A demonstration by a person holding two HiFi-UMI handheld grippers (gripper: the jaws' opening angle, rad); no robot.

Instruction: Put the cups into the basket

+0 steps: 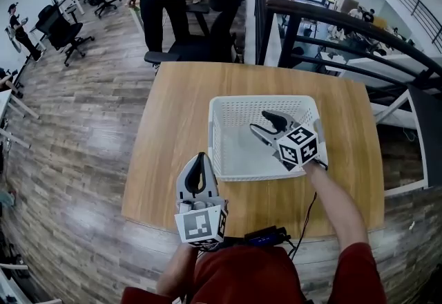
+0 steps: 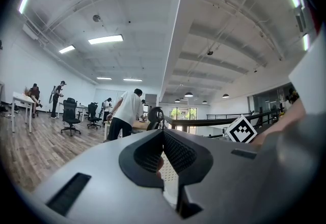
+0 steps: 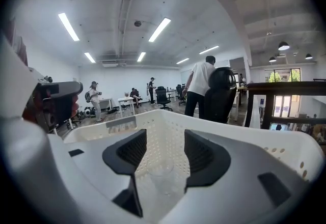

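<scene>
Jaws of my right gripper [image 1: 257, 121] stand apart, gripping nothing, over the white basket [image 1: 262, 99]; a clear cup [image 3: 162, 172] sits inside it. My left gripper [image 1: 201, 157], at the near desk [image 1: 173, 123] edge, is closed and empty.

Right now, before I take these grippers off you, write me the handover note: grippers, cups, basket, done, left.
Left gripper: jaws shut, empty, at the table's near edge.
Right gripper: jaws open, holding nothing, over the white basket.
Cups: one clear cup, faint, on the basket floor beyond the right jaws.
Done: that cup is in.
Left: no other cup shows on the table; look round before calling it finished.
</scene>
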